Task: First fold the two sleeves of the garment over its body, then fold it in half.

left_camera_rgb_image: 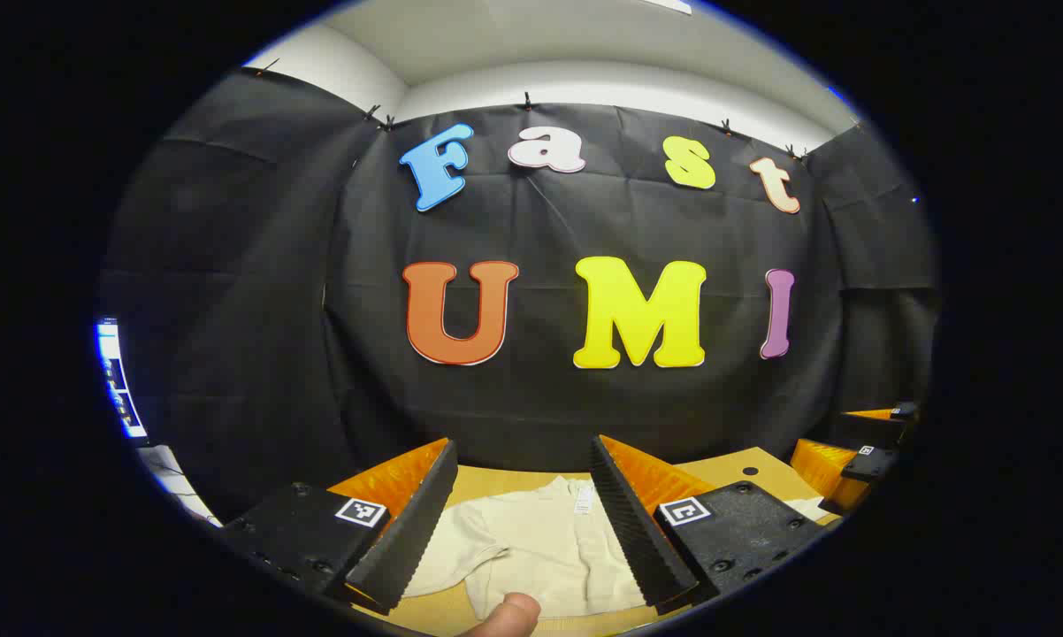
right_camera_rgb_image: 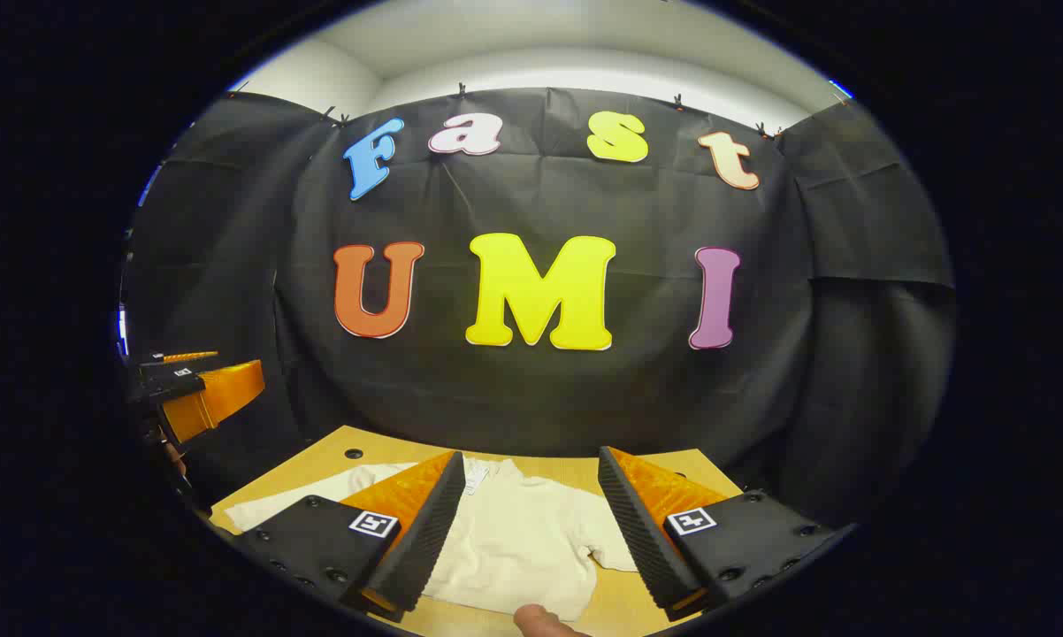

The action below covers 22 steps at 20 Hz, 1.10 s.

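A cream long-sleeved garment [left_camera_rgb_image: 540,548] lies flat on the light wooden table [left_camera_rgb_image: 726,473], its neck label toward the far wall. My left gripper [left_camera_rgb_image: 523,447] hovers open above it, nothing between its fingers. In the right gripper view the garment [right_camera_rgb_image: 514,540] spreads across the table [right_camera_rgb_image: 319,460], one sleeve [right_camera_rgb_image: 284,504] stretched out to the left and the other sleeve [right_camera_rgb_image: 607,544] bunched near the body. My right gripper [right_camera_rgb_image: 530,456] is open over it and holds nothing. Each view also catches the other gripper at its edge: the right gripper [left_camera_rgb_image: 859,438] and the left gripper [right_camera_rgb_image: 200,372].
The black cloth wall rises right behind the table's far edge. A lit screen [left_camera_rgb_image: 120,380] stands off to the left. A fingertip [left_camera_rgb_image: 509,615] pokes in at the bottom of the left gripper view, and another fingertip [right_camera_rgb_image: 545,621] in the right gripper view.
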Motion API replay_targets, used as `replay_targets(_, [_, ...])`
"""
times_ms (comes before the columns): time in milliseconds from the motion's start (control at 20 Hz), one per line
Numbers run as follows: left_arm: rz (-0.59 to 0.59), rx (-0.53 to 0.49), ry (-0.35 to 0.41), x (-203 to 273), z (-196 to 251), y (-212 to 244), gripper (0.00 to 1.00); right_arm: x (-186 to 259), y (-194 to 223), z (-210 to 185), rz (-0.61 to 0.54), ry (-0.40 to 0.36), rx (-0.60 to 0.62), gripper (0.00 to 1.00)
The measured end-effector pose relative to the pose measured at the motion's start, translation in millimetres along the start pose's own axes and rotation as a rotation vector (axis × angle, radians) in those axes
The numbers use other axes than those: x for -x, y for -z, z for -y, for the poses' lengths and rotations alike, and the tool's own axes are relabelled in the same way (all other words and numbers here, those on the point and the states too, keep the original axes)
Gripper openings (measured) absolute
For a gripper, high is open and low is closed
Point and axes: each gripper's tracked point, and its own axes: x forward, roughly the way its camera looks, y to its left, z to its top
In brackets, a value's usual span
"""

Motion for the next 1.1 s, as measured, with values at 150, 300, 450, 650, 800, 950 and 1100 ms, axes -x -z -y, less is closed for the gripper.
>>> replay_targets(150, [-0.001, 0.005, 0.016, -0.7, 6.3, 2.1, 0.96, -0.8, 0.4, -0.7, -0.001, -0.015, 0.010, 0.94])
replay_targets(300, [-0.001, -0.007, 0.013, -1.0, 8.0, 6.4, 0.96, -1.0, 2.2, 1.1, 0.001, -0.014, 0.024, 0.94])
replay_targets(450, [-0.007, 0.009, 0.028, -0.7, 13.4, 8.5, 0.96, -0.5, 4.6, 3.1, -0.003, -0.012, 0.027, 0.94])
replay_targets(650, [-0.030, 0.012, 0.039, -4.5, 19.4, 16.7, 0.96, 0.3, 7.4, 7.7, -0.006, -0.003, 0.033, 0.94])
replay_targets(800, [-0.042, 0.007, 0.053, -7.3, 25.6, 20.3, 0.96, -0.9, 8.9, 13.5, -0.006, 0.007, 0.028, 0.94])
replay_targets(950, [-0.046, 0.003, 0.063, -8.8, 30.8, 20.9, 0.96, -5.1, 9.8, 22.2, -0.007, 0.024, 0.025, 0.94])
replay_targets(1100, [-0.052, 0.006, 0.067, -10.1, 37.8, 23.5, 0.96, -12.9, 11.8, 46.0, -0.010, 0.058, 0.009, 0.94])
